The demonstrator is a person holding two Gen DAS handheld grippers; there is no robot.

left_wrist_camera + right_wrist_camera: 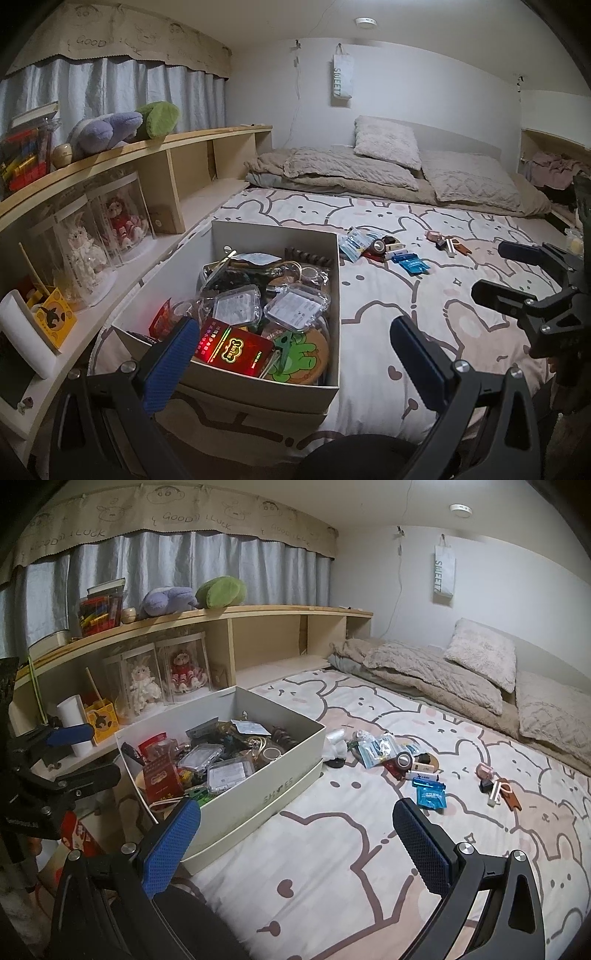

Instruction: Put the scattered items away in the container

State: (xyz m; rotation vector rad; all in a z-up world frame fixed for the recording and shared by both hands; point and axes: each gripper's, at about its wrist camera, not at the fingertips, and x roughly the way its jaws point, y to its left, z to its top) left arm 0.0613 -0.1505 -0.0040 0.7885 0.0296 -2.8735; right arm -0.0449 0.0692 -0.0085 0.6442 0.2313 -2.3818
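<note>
A white shoe box (332, 391) (288, 775) sits on the bed, full of several small items, with a red packet (236, 349) (160, 781) near its front. Scattered items lie on the bedsheet past it: blue sachets (412, 264) (430, 794), a tape roll (378, 245) (404, 760), a clear packet (376, 751) and a pink and brown cluster (450, 245) (495, 781). My left gripper (291, 347) is open and empty above the box's near right corner. My right gripper (295, 830) is open and empty over the sheet, right of the box.
A wooden shelf (155, 147) (229, 616) with boxed dolls and plush toys runs along the left. Pillows and a folded blanket (388, 166) (461, 672) lie at the bed's far end. The right gripper shows at the right of the left wrist view (517, 280).
</note>
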